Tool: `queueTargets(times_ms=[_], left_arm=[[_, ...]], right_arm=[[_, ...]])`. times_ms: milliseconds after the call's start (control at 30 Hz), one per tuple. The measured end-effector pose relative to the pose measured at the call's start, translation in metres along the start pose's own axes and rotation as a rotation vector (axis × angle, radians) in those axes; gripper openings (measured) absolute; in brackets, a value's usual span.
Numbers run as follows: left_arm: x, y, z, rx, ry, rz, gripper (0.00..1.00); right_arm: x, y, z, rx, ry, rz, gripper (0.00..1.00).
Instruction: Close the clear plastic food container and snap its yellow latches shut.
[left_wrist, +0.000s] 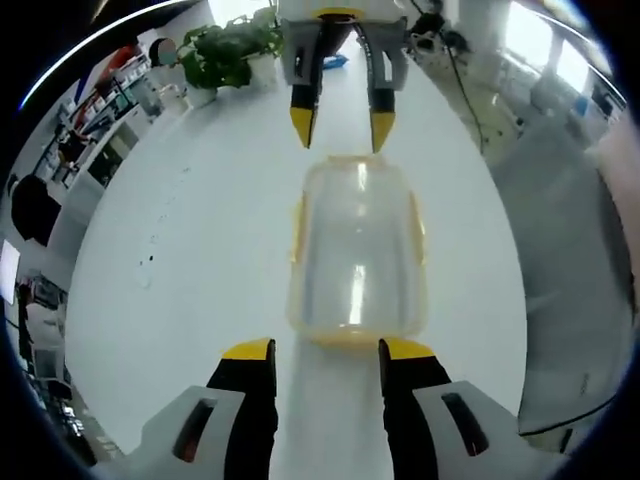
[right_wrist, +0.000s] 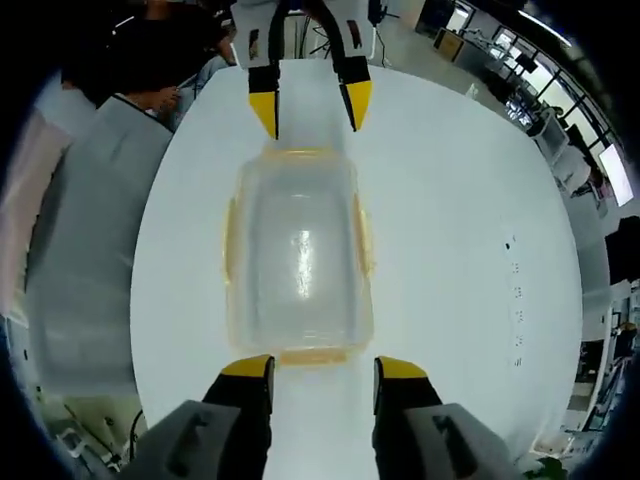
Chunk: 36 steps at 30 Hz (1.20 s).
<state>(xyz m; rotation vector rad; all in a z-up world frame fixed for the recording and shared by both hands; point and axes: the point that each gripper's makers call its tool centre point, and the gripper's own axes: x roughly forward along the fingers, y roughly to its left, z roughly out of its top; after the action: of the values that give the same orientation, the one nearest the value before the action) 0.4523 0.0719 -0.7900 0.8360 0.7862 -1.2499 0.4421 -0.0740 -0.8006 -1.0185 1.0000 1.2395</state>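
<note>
- On the white desk (left_wrist: 180, 260) lies the clear rectangular plastic food container with yellow latches (left_wrist: 357, 250), lid seemingly on it.
- Its long axis runs between the two tongs, one short end toward each.
- Left tongs (left_wrist: 323, 352) and right tongs (right_wrist: 315, 362) both stand open, empty, about equally near.

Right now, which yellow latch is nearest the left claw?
The short-end latch just ahead of the left claw; the opposite latch faces the right claw, and the side latches flank the container.
</note>
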Motion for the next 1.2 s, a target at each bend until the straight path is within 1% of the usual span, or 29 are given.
queueTargets(times_ms=[33, 67, 100, 133, 167, 200, 233, 333, 400, 500, 633, 867, 900, 933, 967, 1000, 1100, 1200], left_arm=[[0.0, 0.001, 0.006, -0.018, -0.029, 0.008, 0.38], [-0.001, 0.001, 0.009, -0.028, -0.044, 0.009, 0.37], [-0.001, 0.0, 0.013, -0.041, -0.065, 0.007, 0.37], [-0.002, -0.001, 0.021, -0.056, -0.11, 0.0, 0.36], [-0.002, -0.002, 0.024, -0.068, -0.126, -0.006, 0.35], [-0.003, -0.002, 0.027, -0.076, -0.133, -0.008, 0.35], [-0.004, -0.002, 0.029, -0.078, -0.139, -0.006, 0.34], [-0.002, -0.001, 0.033, -0.087, -0.155, 0.002, 0.33], [-0.001, -0.001, 0.037, -0.111, -0.168, -0.001, 0.32], [0.002, -0.003, 0.039, -0.12, -0.175, -0.01, 0.31], [0.01, -0.009, 0.039, -0.121, -0.16, -0.024, 0.3], [0.023, -0.018, 0.044, -0.133, -0.173, -0.042, 0.3], [0.025, -0.017, 0.045, -0.143, -0.174, -0.042, 0.3], [0.027, -0.019, 0.046, -0.219, -0.18, -0.05, 0.31], [0.029, -0.018, 0.047, -0.237, -0.187, -0.051, 0.31], [0.03, -0.017, 0.048, -0.218, -0.191, -0.053, 0.31], [0.035, -0.017, 0.048, -0.214, -0.186, -0.047, 0.31], [0.039, -0.021, 0.049, -0.211, -0.186, -0.062, 0.3]], right_arm=[[0.0, 0.0, 0.003, 0.01, -0.014, -0.001, 0.37], [0.001, 0.0, 0.004, 0.017, -0.021, -0.001, 0.36], [0.001, 0.001, 0.006, 0.026, -0.029, 0.001, 0.36], [0.001, 0.002, 0.008, 0.047, -0.047, 0.004, 0.34], [0.001, 0.002, 0.01, 0.057, -0.06, 0.005, 0.33], [0.002, 0.003, 0.014, 0.072, -0.085, 0.011, 0.32], [0.002, 0.005, 0.015, 0.079, -0.092, 0.019, 0.32], [0.003, 0.006, 0.018, 0.081, -0.103, 0.025, 0.32], [0.005, 0.006, 0.02, 0.084, -0.107, 0.026, 0.32], [0.004, 0.006, 0.025, 0.092, -0.128, 0.029, 0.32], [0.005, 0.008, 0.033, 0.106, -0.167, 0.046, 0.32], [0.011, 0.011, 0.037, 0.099, -0.177, 0.052, 0.32], [0.012, 0.011, 0.038, 0.1, -0.179, 0.053, 0.32], [0.013, 0.012, 0.038, 0.102, -0.181, 0.057, 0.32], [0.014, 0.013, 0.038, 0.101, -0.18, 0.06, 0.32], [0.015, 0.013, 0.038, 0.099, -0.176, 0.061, 0.32], [0.017, 0.013, 0.037, 0.1, -0.174, 0.062, 0.32], [0.02, 0.014, 0.037, 0.105, -0.179, 0.069, 0.32]])
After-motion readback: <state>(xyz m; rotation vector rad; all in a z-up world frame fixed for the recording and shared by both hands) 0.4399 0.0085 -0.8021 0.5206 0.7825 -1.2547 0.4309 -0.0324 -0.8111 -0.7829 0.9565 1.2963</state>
